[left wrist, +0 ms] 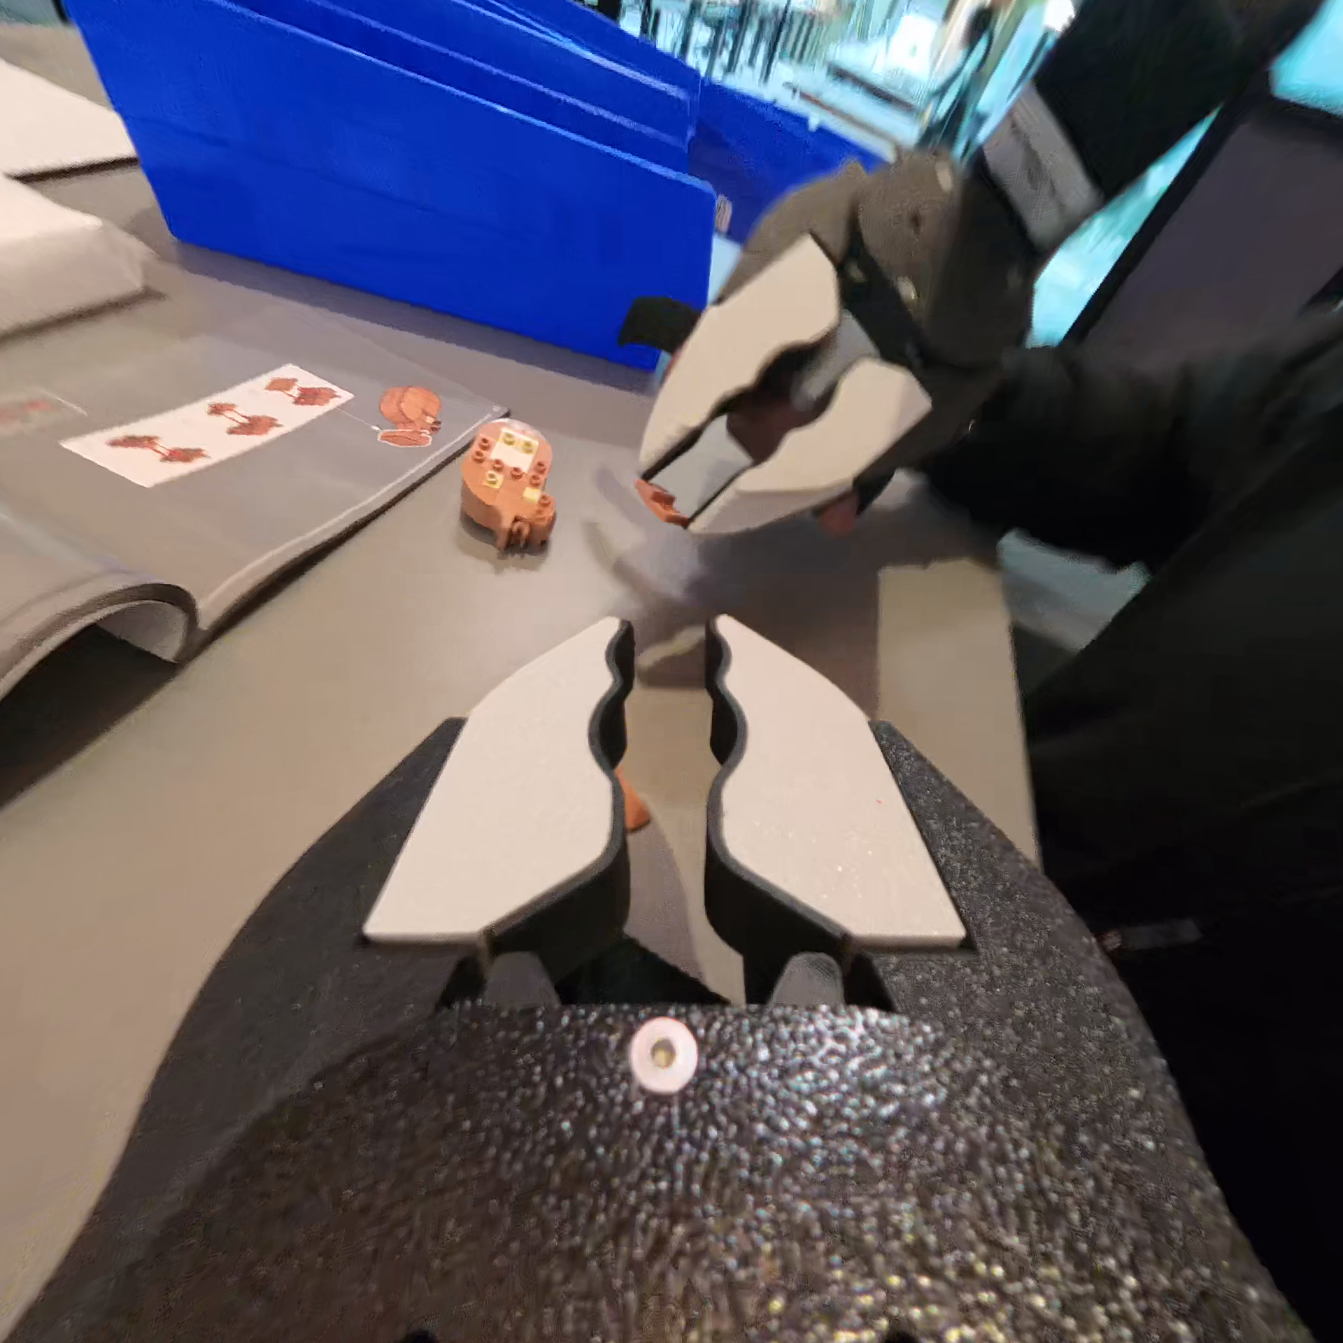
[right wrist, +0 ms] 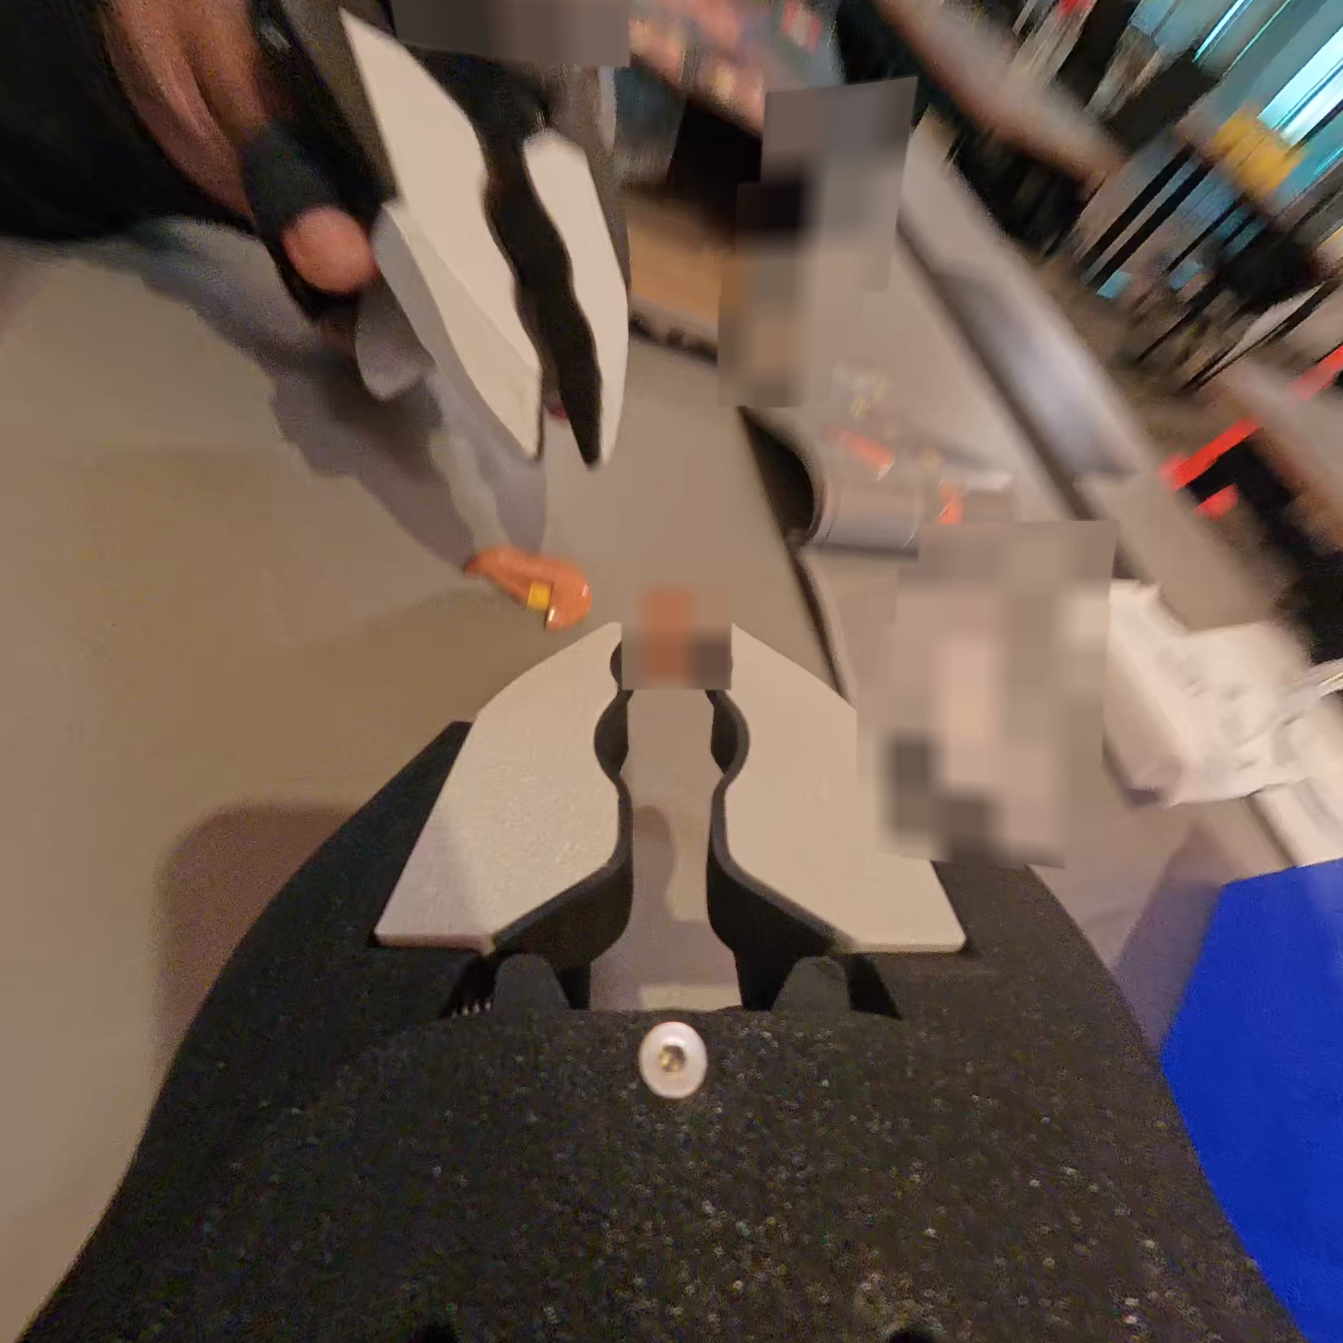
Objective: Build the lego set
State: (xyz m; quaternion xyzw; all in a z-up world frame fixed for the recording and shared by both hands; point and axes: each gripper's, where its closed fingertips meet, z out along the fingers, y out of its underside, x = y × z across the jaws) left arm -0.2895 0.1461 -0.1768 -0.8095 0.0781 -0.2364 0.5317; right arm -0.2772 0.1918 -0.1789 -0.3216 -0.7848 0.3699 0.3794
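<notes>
A brown Lego build [left wrist: 509,494] with yellow studs stands on the grey table [left wrist: 327,727], beside the open instruction booklet [left wrist: 218,509]. My right gripper [left wrist: 668,501] hovers just right of the build, shut on a small brown piece [left wrist: 663,503] at its fingertips. In the right wrist view a blurred patch covers the tips of that gripper [right wrist: 676,632]. My left gripper [left wrist: 670,631] is open with only table between its fingers. It also shows in the right wrist view [right wrist: 567,456], pointing down above a rounded brown piece with a yellow part [right wrist: 538,589] that lies on the table. That piece peeks out under my left finger [left wrist: 632,807].
Blue bins [left wrist: 436,182] stand at the back of the table, and one is close on the right [right wrist: 1257,1054]. White boxes [left wrist: 58,240] sit at the far left. The booklet's curled pages [right wrist: 857,523] and white bags [right wrist: 1221,712] lie ahead on the right. A person's dark sleeve [left wrist: 1199,654] fills the right side.
</notes>
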